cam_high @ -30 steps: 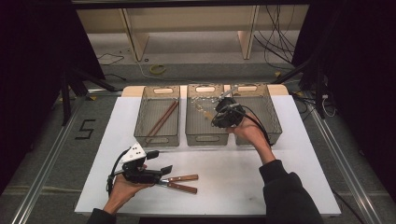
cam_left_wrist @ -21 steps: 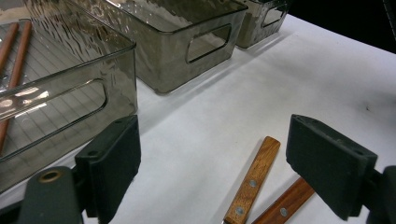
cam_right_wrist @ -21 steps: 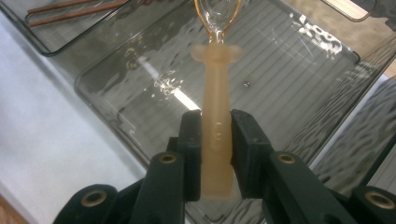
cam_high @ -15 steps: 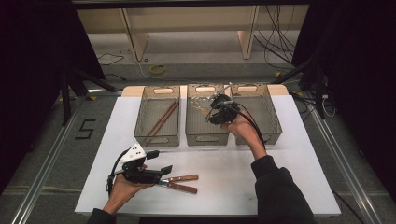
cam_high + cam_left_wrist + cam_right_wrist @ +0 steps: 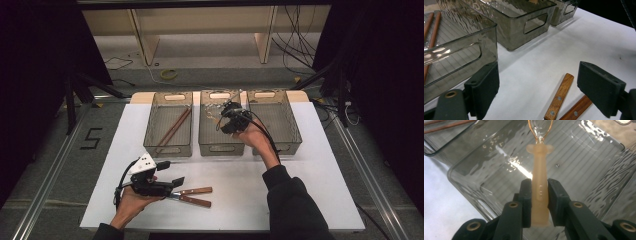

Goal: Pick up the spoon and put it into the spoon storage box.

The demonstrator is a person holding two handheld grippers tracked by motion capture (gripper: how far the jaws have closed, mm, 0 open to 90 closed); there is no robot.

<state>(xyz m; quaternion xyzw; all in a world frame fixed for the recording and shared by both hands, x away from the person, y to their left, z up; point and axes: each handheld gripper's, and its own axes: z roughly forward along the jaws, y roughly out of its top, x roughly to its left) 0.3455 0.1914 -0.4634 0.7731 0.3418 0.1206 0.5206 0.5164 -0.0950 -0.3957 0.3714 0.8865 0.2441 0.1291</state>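
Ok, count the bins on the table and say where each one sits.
3, in a row along the far edge: left bin holding chopsticks, middle bin under the right gripper, right bin beside it. None seems hidden.

The right claw (image 5: pixel 226 116), clamped on a whisk's pale handle (image 5: pixel 539 187), now sits lower and further left over the middle bin (image 5: pixel 220 146).

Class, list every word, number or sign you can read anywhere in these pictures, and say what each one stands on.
"5": a large dark figure marked on the grey floor left of the table, in the high view.
Raised marks on the translucent handle clamped in the right gripper: too faint and blurred to read.
Nothing readable shows on the bins, the wooden handles or the left gripper.
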